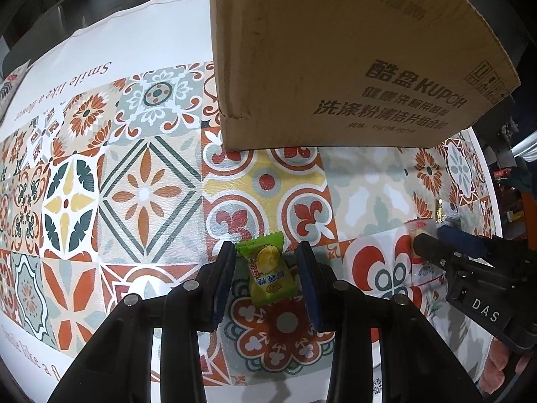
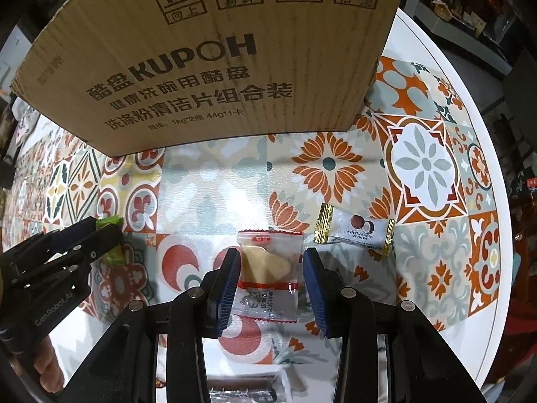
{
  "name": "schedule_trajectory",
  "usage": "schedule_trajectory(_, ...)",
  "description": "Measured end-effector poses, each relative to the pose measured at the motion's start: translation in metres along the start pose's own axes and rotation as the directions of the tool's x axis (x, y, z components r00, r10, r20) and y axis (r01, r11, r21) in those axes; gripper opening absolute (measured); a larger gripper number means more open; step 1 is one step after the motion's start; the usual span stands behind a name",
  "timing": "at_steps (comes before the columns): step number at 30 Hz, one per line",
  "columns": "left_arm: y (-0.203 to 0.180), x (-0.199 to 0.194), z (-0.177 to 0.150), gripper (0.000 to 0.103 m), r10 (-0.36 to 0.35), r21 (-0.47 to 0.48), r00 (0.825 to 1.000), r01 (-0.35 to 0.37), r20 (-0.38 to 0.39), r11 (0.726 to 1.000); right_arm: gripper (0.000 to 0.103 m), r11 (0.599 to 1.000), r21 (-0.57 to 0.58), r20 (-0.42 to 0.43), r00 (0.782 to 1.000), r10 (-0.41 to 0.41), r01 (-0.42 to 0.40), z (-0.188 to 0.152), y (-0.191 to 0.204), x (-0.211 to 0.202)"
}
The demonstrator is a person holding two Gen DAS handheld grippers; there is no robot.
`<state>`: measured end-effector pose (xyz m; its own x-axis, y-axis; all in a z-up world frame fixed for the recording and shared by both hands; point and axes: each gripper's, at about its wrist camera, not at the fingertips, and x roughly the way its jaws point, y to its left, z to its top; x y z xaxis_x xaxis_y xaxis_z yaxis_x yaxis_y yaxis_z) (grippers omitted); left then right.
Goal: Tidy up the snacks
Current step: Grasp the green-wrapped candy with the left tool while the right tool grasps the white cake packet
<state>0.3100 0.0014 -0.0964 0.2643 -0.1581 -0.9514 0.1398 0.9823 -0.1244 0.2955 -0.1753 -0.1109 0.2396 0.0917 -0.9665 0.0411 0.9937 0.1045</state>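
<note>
Both your tongs are spread and empty: the left gripper (image 1: 265, 268) straddles the green candy (image 1: 268, 270) with gaps on both sides, and the right gripper (image 2: 272, 275) brackets the clear snack packet (image 2: 268, 275), left pad looking close to its edge, right pad apart. Both snacks lie flat on the tablecloth (image 1: 141, 181), near the front of the cardboard box (image 1: 335, 50); a white-and-gold wrapped candy (image 2: 354, 231) sits just right of the clear packet. Risks: the wrappers are thin, glossy film, so when you close they may crumple, slide out or rotate instead of lifting. The packet's wedge-shaped cracker looks brittle; squeeze hard and it probably cracks. The green one is a small pillow pack with crimped ends, easy to pinch by a corner only and drop. The cloth looks smooth, so pads scraping it could push the snacks away. The corrugated box is stiff; clip its wall and it may shift.
</note>
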Motion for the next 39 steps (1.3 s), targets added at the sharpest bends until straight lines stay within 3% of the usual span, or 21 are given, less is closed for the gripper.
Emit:
schedule_trajectory(6,-0.005,0.005,-0.001,0.028,-0.001,0.002,1.000,0.001,-0.005,1.000,0.040,1.000,0.010,-0.010,1.000,0.007,-0.007,0.003,0.002,0.010)
schedule_trajectory(20,-0.021,-0.013,-0.011,0.026,-0.031,0.042,0.999,0.030,0.020,0.999,0.037,0.999,-0.027,0.028,0.999,0.031,-0.030,-0.004,0.001,0.001)
schedule_trajectory(23,-0.024,-0.024,-0.012,0.014,-0.035,0.054,0.999,0.033,0.039,0.998,0.037,0.999,-0.038,0.061,0.998,0.030,-0.028,-0.006,0.002,-0.013)
schedule_trajectory(30,-0.031,-0.039,-0.012,0.017,-0.039,0.073,0.997,0.033,0.074,0.997,0.037,0.998,-0.053,0.122,0.992,0.034,-0.028,-0.008,0.002,-0.044)
schedule_trajectory(35,-0.028,-0.033,-0.008,0.031,-0.036,0.079,0.998,0.032,0.042,0.996,0.037,0.997,-0.060,0.105,0.993,0.057,-0.051,-0.006,0.010,-0.042)
schedule_trajectory(39,-0.026,-0.020,-0.008,0.032,-0.011,0.083,1.000,0.010,0.010,0.997,0.037,0.996,-0.059,0.090,0.994,0.070,-0.065,-0.008,0.014,-0.034)
